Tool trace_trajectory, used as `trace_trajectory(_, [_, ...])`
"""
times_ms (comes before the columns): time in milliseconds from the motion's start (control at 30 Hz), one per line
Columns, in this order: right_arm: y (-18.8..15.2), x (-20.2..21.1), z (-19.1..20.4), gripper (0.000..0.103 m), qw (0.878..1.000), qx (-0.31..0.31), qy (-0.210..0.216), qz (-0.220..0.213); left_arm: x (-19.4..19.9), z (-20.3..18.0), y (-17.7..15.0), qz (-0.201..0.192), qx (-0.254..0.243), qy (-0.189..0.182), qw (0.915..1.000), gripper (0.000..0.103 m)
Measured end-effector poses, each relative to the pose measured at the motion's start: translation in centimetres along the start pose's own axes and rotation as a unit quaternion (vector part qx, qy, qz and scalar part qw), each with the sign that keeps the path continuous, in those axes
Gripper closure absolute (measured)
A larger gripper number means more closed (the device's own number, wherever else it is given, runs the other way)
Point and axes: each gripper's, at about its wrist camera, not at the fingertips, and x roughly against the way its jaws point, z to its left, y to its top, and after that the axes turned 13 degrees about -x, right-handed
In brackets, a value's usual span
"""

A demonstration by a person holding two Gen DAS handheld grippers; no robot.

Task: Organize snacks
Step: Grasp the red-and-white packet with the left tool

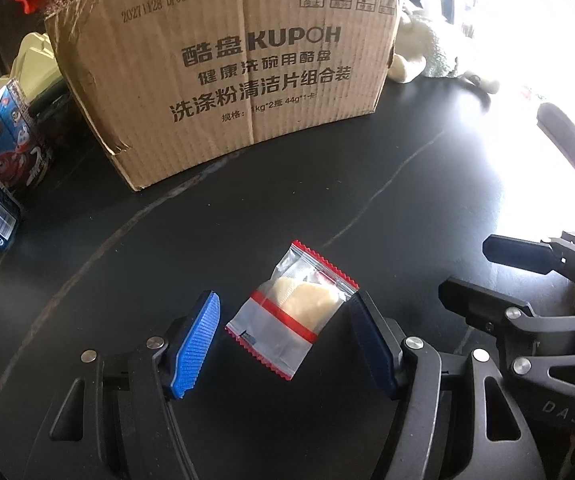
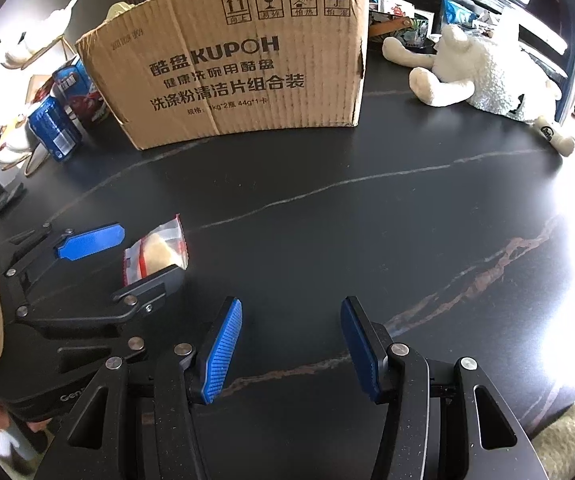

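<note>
Clear snack packet with red serrated seams and a pale pastry inside, lying flat on the dark veined tabletop between the jaws of the left gripper, which stand apart; the right-hand pad appears to touch the packet's corner, the left-hand pad is clear of it, so no grip is made. The right gripper, just beside, has its jaws apart over bare table, with nothing between them. Beyond the fingertips stands an open cardboard box, the probable container; boxed and wrapped snacks remain beside it, left of the jaws. Judged stage: sorting is unfinished, with this packet not yet lifted.
</note>
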Motion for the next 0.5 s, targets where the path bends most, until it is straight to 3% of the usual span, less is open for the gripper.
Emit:
trace_trajectory(233, [0.14,-0.39,0.10,0.050,1.000,-0.001,-0.006,-0.002,-0.11,0.13,-0.23,-0.006,0.018,-0.001,0.9998,0.057])
trace_trajectory(500, [0.37,-0.67,0.14,0.050,1.000,-0.002,-0.011,-0.004,0.49,0.96,-1.03,-0.016,0.060,-0.015,0.9980,0.066])
